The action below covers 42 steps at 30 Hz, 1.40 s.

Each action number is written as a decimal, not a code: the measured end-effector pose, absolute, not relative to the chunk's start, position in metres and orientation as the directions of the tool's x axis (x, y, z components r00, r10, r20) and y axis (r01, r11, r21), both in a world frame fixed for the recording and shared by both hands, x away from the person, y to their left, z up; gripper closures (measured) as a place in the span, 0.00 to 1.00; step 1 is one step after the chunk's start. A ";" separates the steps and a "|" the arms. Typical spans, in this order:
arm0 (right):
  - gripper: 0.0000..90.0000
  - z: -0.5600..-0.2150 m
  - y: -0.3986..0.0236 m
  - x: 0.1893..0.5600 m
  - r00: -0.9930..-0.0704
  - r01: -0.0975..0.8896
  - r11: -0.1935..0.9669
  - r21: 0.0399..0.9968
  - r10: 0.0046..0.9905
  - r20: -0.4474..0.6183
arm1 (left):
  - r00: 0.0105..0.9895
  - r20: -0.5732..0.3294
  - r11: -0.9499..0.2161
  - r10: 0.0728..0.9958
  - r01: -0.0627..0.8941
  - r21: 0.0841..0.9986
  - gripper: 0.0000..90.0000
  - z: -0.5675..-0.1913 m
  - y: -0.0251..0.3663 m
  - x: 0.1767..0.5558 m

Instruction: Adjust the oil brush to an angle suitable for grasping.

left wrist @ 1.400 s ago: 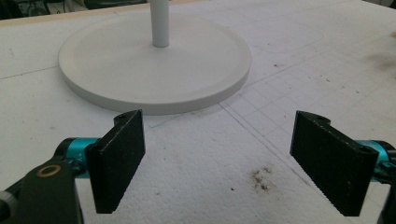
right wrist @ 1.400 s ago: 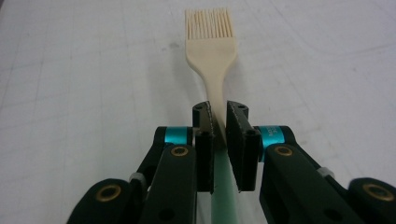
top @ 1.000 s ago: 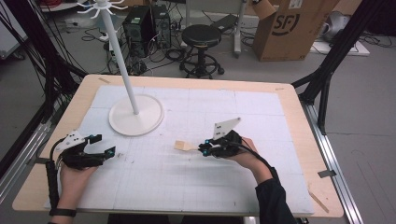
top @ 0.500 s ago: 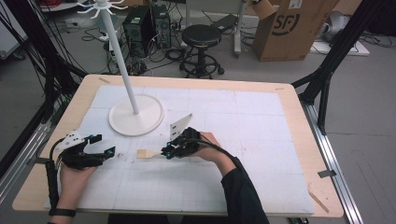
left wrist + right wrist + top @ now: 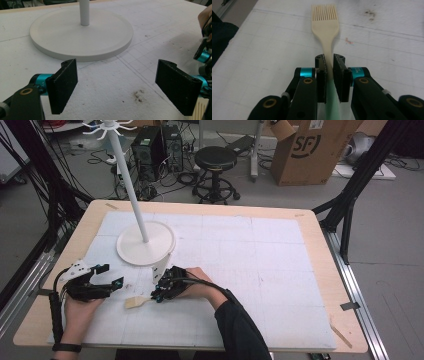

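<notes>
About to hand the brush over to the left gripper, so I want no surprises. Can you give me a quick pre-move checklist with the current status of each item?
1. Right gripper shut on the brush handle: ok, pads clamp the handle from both sides.
2. Silicone brush lined up with the jaws: ok, bristle end points straight ahead.
3. Left gripper ready to receive: ok, jaws wide apart with nothing between them.
4. Brush head off the table: cannot tell from the high view.
5. Stand base clear of both grippers: ok, it sits apart beyond them.
6. Grip firmness against slipping: cannot tell.

Table (image 5: 320,270): white mat (image 5: 260,270), stand base (image 5: 145,243)
</notes>
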State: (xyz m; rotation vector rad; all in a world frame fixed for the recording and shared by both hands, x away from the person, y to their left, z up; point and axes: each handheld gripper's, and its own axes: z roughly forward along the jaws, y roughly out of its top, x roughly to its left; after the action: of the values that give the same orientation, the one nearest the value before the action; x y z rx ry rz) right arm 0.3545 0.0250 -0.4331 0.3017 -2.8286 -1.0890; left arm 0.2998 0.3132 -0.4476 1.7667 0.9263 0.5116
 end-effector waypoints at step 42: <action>0.29 -0.421 -0.287 0.310 -0.837 0.259 0.274 0.926 0.542 0.074 | 0.603 -0.092 -0.161 0.792 0.351 0.922 0.21 -0.448 0.313 0.300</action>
State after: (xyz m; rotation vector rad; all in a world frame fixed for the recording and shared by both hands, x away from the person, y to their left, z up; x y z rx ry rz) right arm 0.3104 -0.2865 -0.4208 -0.8720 -2.7014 -1.8733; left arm 0.2999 0.3132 -0.4478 1.7558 0.9386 0.5121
